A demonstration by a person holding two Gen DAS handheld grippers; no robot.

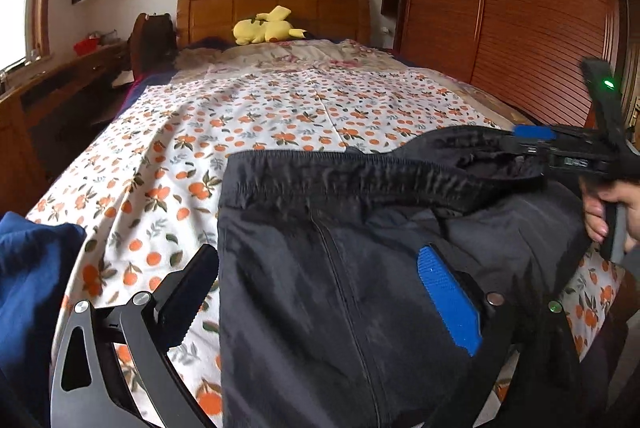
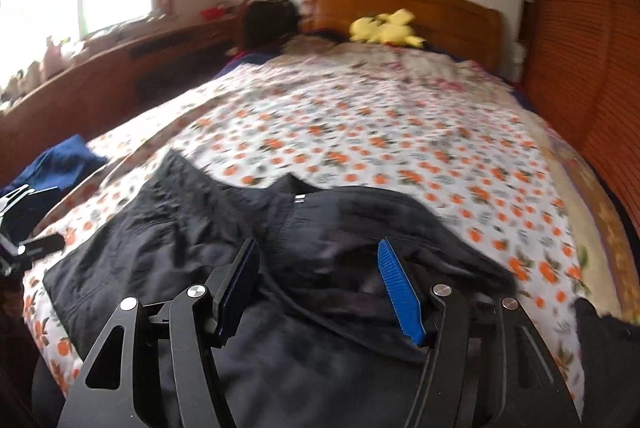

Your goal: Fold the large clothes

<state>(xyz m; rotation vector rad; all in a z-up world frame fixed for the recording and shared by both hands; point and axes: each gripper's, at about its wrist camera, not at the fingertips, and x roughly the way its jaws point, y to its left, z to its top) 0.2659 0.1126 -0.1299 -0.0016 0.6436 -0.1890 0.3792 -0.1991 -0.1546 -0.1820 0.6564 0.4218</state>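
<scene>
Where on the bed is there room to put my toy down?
The open patch is the orange-print sheet, between the black pants and the yellow plush by the headboard. The near end is crowded: pants, both tools, and blue clothing at the left edge.

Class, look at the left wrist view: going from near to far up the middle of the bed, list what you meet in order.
Black trousers → their elastic waistband → orange-print sheet → crumpled floral quilt → yellow plush toy → wooden headboard.
</scene>
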